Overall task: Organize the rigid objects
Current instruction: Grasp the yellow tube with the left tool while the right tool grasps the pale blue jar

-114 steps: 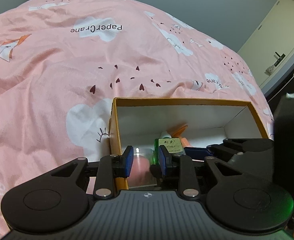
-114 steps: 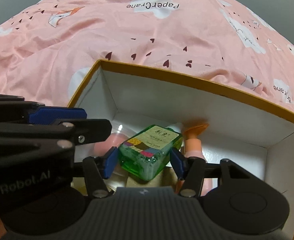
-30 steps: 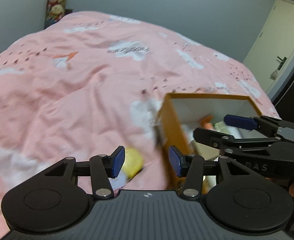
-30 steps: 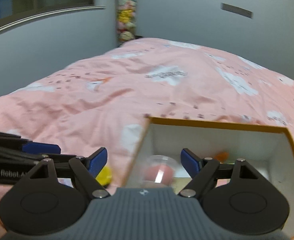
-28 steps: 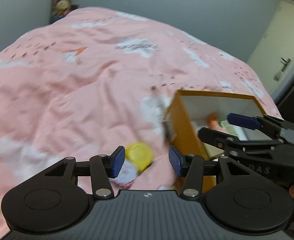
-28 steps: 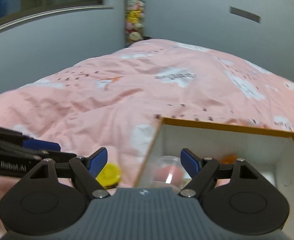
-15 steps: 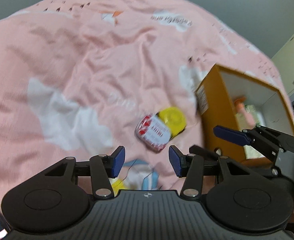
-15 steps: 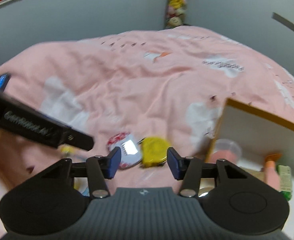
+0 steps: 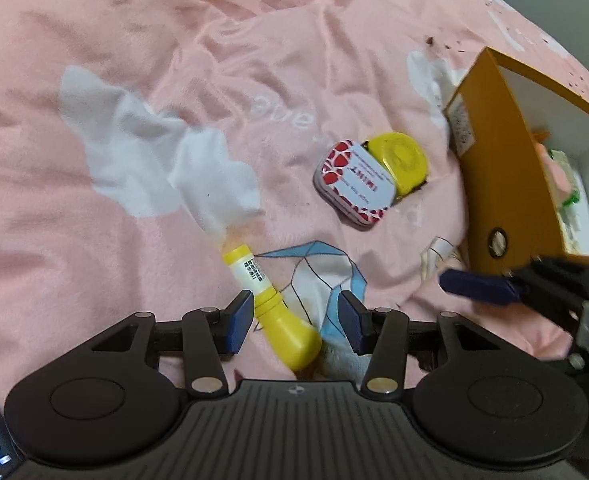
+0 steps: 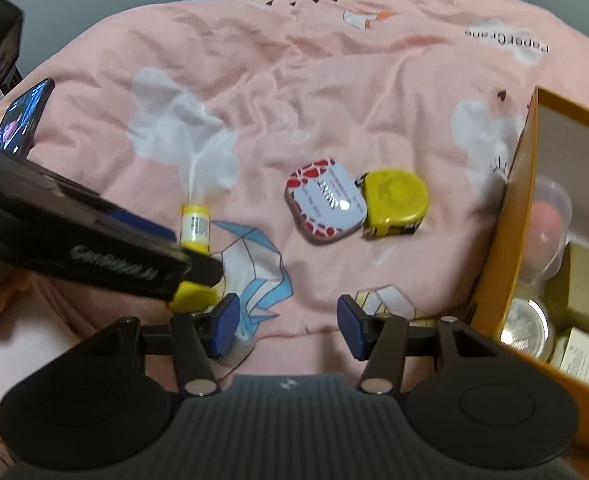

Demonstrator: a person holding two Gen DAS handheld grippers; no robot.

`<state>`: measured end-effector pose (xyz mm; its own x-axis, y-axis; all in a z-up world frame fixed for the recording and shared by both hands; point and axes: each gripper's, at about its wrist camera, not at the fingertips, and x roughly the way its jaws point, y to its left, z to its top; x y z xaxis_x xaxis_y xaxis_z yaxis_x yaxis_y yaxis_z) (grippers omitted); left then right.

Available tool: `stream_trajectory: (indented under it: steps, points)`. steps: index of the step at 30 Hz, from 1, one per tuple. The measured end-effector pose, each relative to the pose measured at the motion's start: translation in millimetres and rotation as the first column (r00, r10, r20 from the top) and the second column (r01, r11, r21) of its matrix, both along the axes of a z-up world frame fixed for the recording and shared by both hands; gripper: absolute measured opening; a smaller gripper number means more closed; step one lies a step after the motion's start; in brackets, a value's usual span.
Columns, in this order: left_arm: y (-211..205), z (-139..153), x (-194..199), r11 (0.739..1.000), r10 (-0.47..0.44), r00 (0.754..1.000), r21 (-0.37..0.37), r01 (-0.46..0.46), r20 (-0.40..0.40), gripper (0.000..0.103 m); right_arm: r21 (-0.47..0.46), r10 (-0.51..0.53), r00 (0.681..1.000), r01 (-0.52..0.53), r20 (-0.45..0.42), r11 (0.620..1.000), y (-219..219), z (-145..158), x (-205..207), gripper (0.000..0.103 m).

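Observation:
A small yellow bottle (image 9: 272, 300) lies on the pink quilt between the open jaws of my left gripper (image 9: 296, 322); it also shows in the right wrist view (image 10: 195, 226), partly hidden by the left gripper. A red-and-white mint tin (image 9: 354, 184) and a yellow round tape measure (image 9: 400, 160) lie together further on, also seen in the right wrist view as the tin (image 10: 326, 202) and tape measure (image 10: 394, 200). The orange box (image 9: 506, 168) stands to the right. My right gripper (image 10: 288, 326) is open and empty over the quilt.
The orange box (image 10: 510, 240) holds a clear dome with a pink ball (image 10: 546, 216), a round tin (image 10: 528, 326) and small cartons. A phone (image 10: 24, 116) lies at the quilt's left edge. My right gripper's blue finger (image 9: 478, 286) reaches in beside the box.
Both grippers have pulled away from the box and swung left and down over the quilt. The yellow bottle has come between the left jaws. The tin and tape measure are now nearer.

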<state>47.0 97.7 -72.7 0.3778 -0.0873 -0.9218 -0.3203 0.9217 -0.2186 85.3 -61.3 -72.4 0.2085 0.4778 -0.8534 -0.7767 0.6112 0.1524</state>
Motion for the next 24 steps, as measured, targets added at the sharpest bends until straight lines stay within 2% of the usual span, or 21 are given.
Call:
stream_trajectory:
  steps: [3,7,10,15,17,20,24]
  points:
    - [-2.5,-8.5,6.0,0.998,0.015,1.000,0.059,-0.015,-0.014,0.050,-0.003,-0.016,0.999,0.016,-0.029,1.000,-2.1,-2.8,1.8,0.057]
    - [-9.8,-18.5,12.3,0.992,-0.024,0.999,0.126,0.030,-0.045,0.045,0.003,-0.029,0.997,0.030,-0.074,1.000,-4.6,-7.2,3.7,0.063]
    - [-12.7,-22.3,13.1,0.989,-0.045,0.998,0.136,0.051,-0.043,0.039,0.009,-0.040,0.993,0.041,-0.107,0.999,-6.0,-10.6,4.8,0.063]
    - [-9.8,-10.7,1.8,0.993,-0.049,0.999,0.107,0.047,0.010,0.029,0.020,-0.067,0.985,0.071,-0.157,0.997,-9.4,-13.4,7.5,0.063]
    - [-6.8,-2.3,-6.9,0.996,-0.049,0.998,0.076,0.046,0.047,0.028,0.026,-0.072,0.980,0.079,-0.188,0.997,-9.9,-14.9,8.7,0.062]
    - [-3.3,9.0,-18.4,0.998,-0.032,0.994,0.052,0.026,0.108,0.027,0.034,-0.071,0.970,0.081,-0.231,0.996,-8.3,-18.0,8.7,0.053]
    - [-1.7,13.6,-25.0,0.999,-0.030,0.991,0.041,0.025,0.131,0.027,0.042,-0.067,0.951,0.083,-0.300,0.996,-4.3,-25.8,10.2,0.053]
